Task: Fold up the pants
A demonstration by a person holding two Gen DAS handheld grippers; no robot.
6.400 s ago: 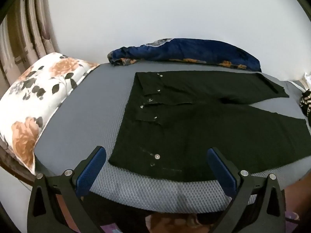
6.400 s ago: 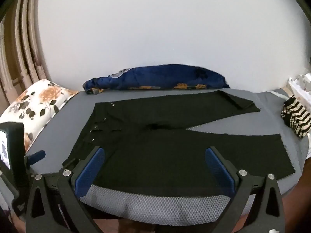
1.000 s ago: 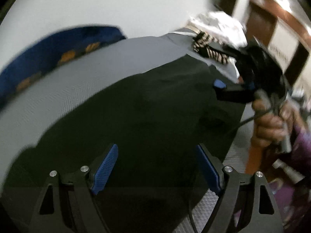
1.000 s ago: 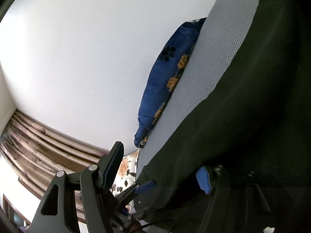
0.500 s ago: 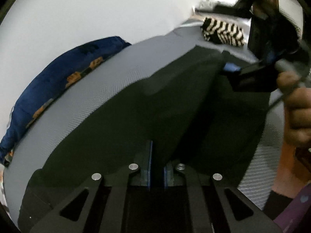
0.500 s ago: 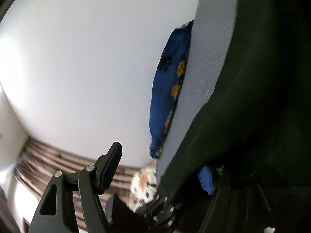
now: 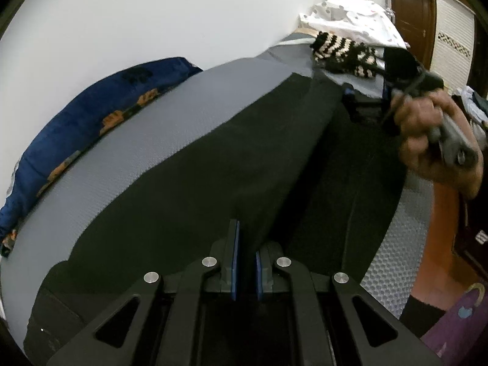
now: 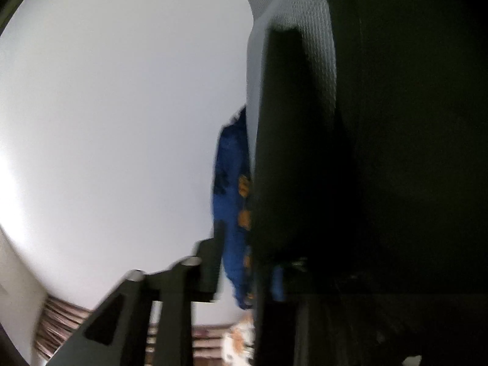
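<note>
The black pants [image 7: 213, 177] lie on the grey bed [image 7: 128, 140], with the near leg lifted along a ridge between my two grippers. My left gripper [image 7: 246, 244] is shut on the pants fabric near the waist end. My right gripper [image 7: 350, 94] pinches the hem end of that leg at the far right, held by a hand [image 7: 433, 140]. In the right wrist view the black pants [image 8: 381, 152] fill the right side, and my right gripper [image 8: 244, 271] is shut on the cloth, its right finger hidden by fabric.
A blue floral blanket [image 7: 91, 116] lies along the wall on the bed's far side. A black-and-white striped knit item [image 7: 344, 52] and white cloth [image 7: 350, 12] sit at the bed's far end. Wooden doors [image 7: 411, 15] stand at the right.
Both grippers lift the pants leg higher. The right gripper has closed on the hem and rolled further sideways. The left gripper stays shut on the fabric.
</note>
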